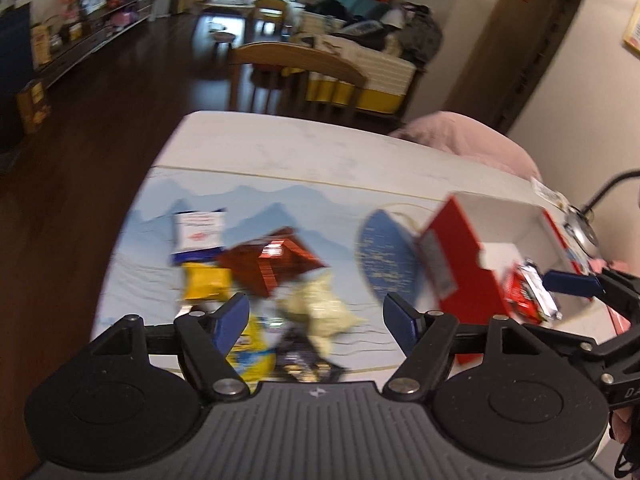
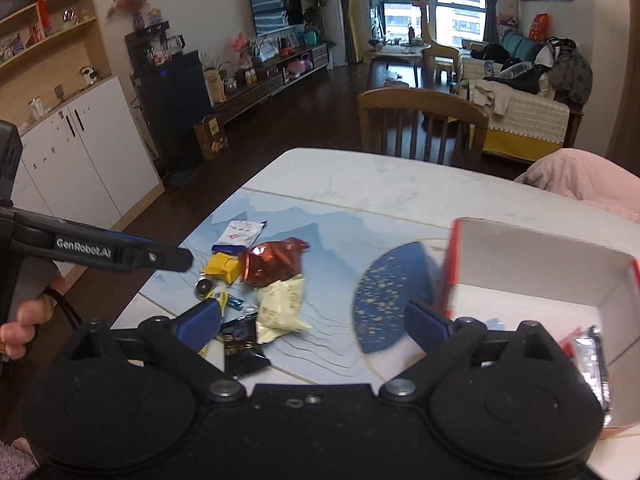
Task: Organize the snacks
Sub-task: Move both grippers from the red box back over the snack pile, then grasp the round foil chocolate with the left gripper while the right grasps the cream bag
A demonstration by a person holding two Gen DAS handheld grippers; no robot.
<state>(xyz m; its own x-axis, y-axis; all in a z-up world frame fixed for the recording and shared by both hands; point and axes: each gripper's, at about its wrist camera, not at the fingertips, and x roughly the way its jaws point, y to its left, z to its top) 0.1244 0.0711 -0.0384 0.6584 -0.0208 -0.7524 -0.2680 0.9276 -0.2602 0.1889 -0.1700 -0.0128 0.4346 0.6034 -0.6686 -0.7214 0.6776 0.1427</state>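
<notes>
A pile of snack packets lies on the blue mat: a red foil packet (image 1: 276,264) (image 2: 274,264), a yellow packet (image 1: 206,280) (image 2: 222,266), a white-and-blue packet (image 1: 198,232) (image 2: 240,234), a cream packet (image 1: 320,308) (image 2: 282,308) and a black packet (image 2: 240,346). A red box (image 1: 460,268) (image 2: 540,268) with a white inside stands open at the right and holds a red-and-silver packet (image 1: 528,292) (image 2: 592,364). My left gripper (image 1: 316,316) is open and empty above the pile. My right gripper (image 2: 316,320) is open and empty, its right finger by the box's near corner.
A blue speckled round shape (image 1: 388,264) (image 2: 392,296) is printed on the mat beside the box. A wooden chair (image 2: 420,120) stands at the table's far edge. A pink cloth (image 2: 580,180) lies at the far right. The table's left edge (image 2: 180,248) drops to dark floor.
</notes>
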